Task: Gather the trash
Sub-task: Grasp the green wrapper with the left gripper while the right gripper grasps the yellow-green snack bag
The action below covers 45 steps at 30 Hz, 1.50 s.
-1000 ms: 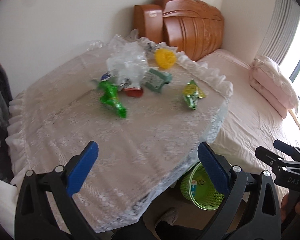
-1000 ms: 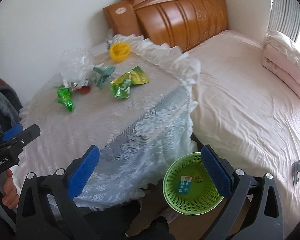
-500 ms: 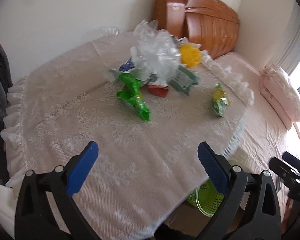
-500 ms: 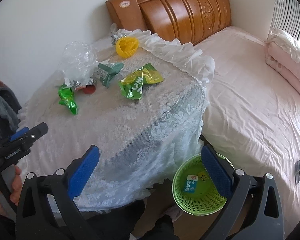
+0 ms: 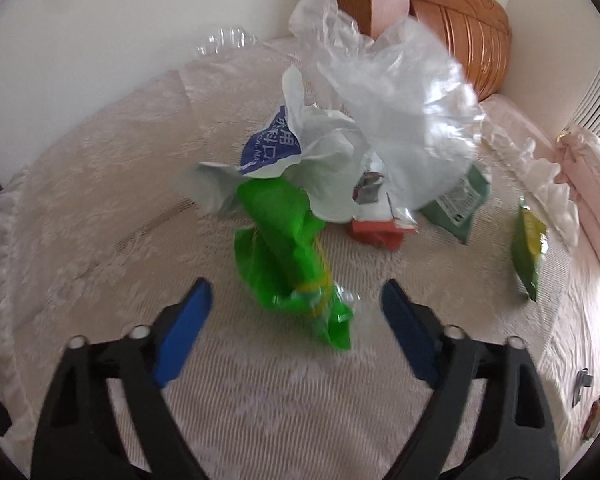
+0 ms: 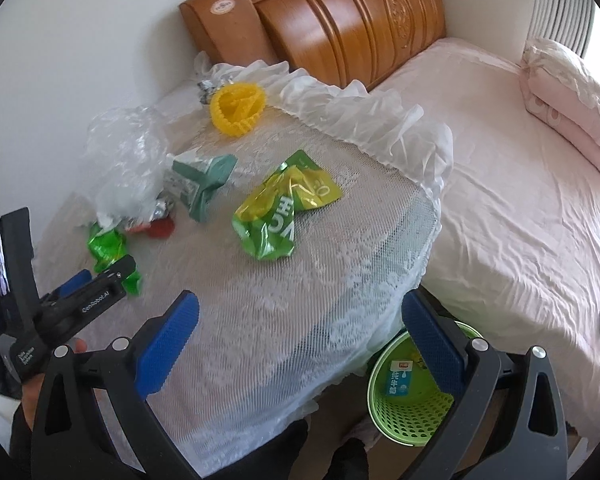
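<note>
A: What does the trash look like?

B: The bright green wrapper (image 5: pixel 288 264) is twisted and shiny; it lies on the lace tablecloth (image 5: pixel 100 208), just below the white plastic bag (image 5: pixel 328 168) and the clear plastic bag (image 5: pixel 396 120).

A: And the left gripper (image 5: pixel 296 300)?

B: Its 2 blue fingers are spread wide, 1 on each side of that wrapper; nothing is pinched.

A: What changed?

B: It has come much closer than 1 second ago; the wrapper looks far bigger now.

A: And the right gripper (image 6: pixel 300 320)?

B: Spread too, holding nothing, above the table edge; the green basket (image 6: pixel 412 412) sits on the floor between table and bed (image 6: pixel 520 184); the yellow-green snack bag (image 6: pixel 284 208) has bare cloth around it.
</note>
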Each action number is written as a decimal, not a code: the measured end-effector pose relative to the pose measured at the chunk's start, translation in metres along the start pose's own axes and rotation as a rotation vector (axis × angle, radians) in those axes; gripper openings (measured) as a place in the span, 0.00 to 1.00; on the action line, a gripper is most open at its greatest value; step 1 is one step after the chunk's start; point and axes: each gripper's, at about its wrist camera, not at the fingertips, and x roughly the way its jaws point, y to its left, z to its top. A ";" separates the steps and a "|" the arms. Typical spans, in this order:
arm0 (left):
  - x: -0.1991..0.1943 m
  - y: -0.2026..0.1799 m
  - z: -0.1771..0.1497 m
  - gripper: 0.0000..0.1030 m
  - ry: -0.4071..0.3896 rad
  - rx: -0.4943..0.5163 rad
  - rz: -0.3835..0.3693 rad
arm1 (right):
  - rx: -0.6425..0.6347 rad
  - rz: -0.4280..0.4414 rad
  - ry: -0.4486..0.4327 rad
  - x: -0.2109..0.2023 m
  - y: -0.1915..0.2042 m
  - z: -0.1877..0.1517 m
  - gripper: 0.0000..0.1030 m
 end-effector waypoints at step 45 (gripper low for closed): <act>-0.056 0.051 -0.040 0.37 -0.059 0.078 -0.088 | 0.115 0.043 0.000 0.074 0.015 0.048 0.47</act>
